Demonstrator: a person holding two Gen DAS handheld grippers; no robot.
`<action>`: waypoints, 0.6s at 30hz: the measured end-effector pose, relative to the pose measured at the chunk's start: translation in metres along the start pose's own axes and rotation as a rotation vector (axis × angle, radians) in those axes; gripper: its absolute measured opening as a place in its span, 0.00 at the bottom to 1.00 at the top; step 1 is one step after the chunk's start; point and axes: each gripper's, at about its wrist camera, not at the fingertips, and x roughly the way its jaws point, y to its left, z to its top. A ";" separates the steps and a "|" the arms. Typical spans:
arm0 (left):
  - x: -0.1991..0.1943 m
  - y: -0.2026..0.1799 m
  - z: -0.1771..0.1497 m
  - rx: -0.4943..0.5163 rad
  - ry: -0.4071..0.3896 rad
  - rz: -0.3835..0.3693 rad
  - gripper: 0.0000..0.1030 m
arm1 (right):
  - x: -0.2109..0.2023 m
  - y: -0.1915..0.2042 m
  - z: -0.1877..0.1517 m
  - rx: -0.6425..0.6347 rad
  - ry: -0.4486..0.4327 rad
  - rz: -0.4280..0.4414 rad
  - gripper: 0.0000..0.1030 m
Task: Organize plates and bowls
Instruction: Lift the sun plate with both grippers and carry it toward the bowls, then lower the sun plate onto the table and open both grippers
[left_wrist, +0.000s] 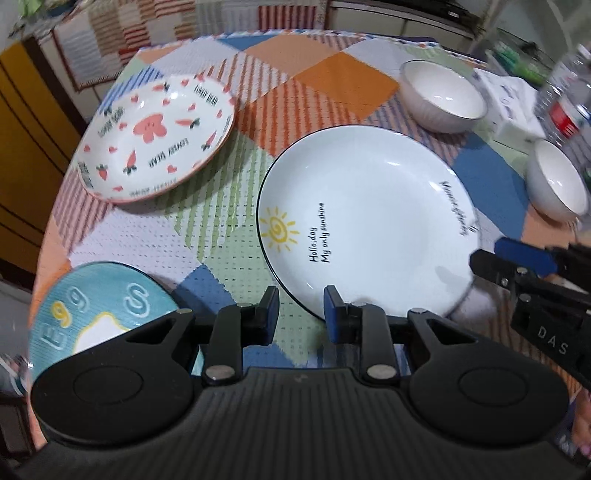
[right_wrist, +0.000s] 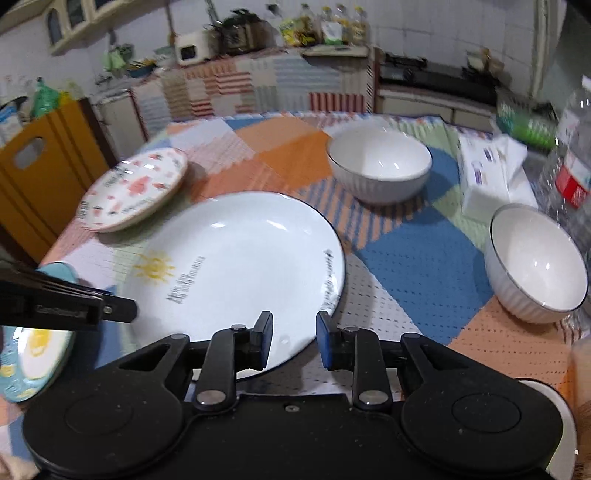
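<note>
On a patchwork-covered counter (left_wrist: 229, 206), a white sun-print plate (left_wrist: 369, 206) lies flat between a carrot-print plate (left_wrist: 159, 136) and two white bowls (right_wrist: 380, 166). Left claw (left_wrist: 301, 310) and right claw (right_wrist: 294, 339) both hang released at its near rim, grasping nothing.
</note>
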 end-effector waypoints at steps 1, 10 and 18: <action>-0.008 -0.002 -0.001 0.021 -0.005 0.001 0.25 | -0.008 0.003 0.001 -0.010 -0.011 0.013 0.31; -0.055 0.008 -0.017 0.090 0.031 -0.051 0.27 | -0.056 0.035 0.004 -0.141 -0.055 0.065 0.44; -0.075 0.047 -0.050 0.059 0.095 -0.068 0.27 | -0.091 0.066 0.001 -0.240 -0.095 0.165 0.55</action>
